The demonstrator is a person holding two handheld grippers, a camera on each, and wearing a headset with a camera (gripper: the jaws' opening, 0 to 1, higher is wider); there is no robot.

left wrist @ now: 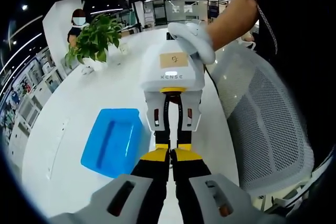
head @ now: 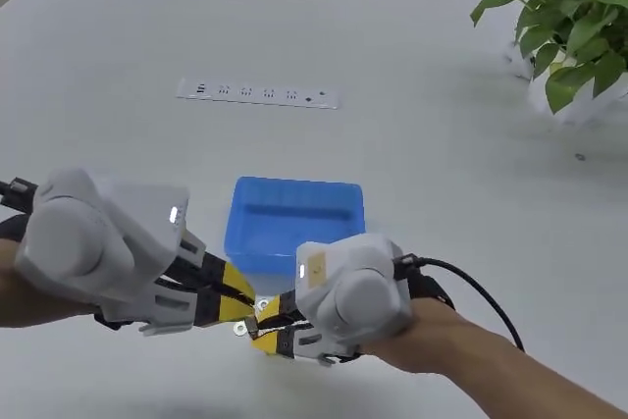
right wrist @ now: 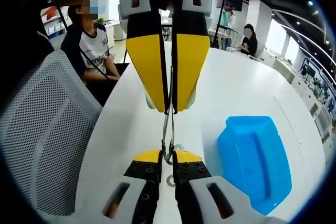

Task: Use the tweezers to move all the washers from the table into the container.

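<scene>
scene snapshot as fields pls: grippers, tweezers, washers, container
left gripper: shut on tweezers
right gripper: shut on the tweezers' other end, facing the left gripper
washers: at least two on table, beneath the gripper tips
container: blue, no washers visible inside, just beyond the grippers
other: power strip, plant

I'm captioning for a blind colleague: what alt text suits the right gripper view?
Thin metal tweezers run between the left gripper, clamped on them from above, and the right gripper at the bottom. A blue container sits on the white table to the right; a mesh chair stands left.
</scene>
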